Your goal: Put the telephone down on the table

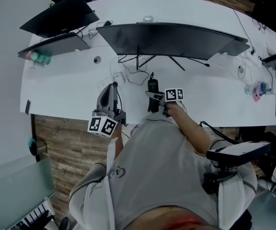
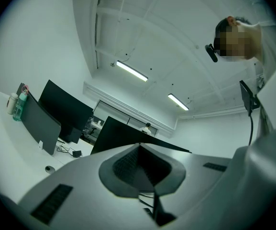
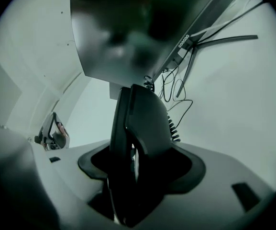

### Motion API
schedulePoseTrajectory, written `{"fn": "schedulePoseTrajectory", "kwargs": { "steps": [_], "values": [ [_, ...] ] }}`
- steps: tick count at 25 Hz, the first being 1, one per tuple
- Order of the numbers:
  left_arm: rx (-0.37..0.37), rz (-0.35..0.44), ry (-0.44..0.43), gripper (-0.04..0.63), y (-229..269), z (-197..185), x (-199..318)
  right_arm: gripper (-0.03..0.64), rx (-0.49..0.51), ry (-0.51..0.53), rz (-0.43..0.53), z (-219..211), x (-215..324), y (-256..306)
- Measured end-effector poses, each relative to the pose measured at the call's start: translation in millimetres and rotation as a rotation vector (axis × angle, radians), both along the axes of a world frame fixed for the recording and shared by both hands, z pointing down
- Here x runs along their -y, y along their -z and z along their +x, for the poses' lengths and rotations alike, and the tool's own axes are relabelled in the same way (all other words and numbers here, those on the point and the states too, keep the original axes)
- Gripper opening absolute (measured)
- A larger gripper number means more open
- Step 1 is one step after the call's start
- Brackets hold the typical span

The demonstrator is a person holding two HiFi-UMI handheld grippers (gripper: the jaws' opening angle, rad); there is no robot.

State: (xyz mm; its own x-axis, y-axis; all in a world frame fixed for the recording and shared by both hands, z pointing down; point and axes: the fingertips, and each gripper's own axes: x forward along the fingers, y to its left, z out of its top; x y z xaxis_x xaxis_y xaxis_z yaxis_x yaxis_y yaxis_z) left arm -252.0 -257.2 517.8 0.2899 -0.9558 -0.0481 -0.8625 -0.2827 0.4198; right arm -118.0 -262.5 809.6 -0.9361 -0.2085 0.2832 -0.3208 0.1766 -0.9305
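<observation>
The black telephone handset is clamped upright between the jaws of the right tool. It is located at the centre of the frame, over the near edge of the curved white tabletop. Contact with the tabletop cannot be confirmed. The upright grip is judged to allow controlled lowering. The left tool, left of centre, is closed and empty, and is pointed upward, presumably for clearance.
</observation>
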Motion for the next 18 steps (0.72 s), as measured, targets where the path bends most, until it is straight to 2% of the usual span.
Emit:
{"fn": "schedulePoseTrajectory", "kwargs": {
  "steps": [6,18],
  "values": [
    [0.008,-0.002,0.010,0.011,-1.8,-3.7,-4.4,0.298,0.018,-0.022,-0.047,-6.4,-0.4,-29.3],
    [0.043,-0.022,0.028,0.011,-2.8,-11.9,-4.9,0.298,-0.088,0.050,-0.082,-18.3,-13.8,-86.6]
  ]
}}
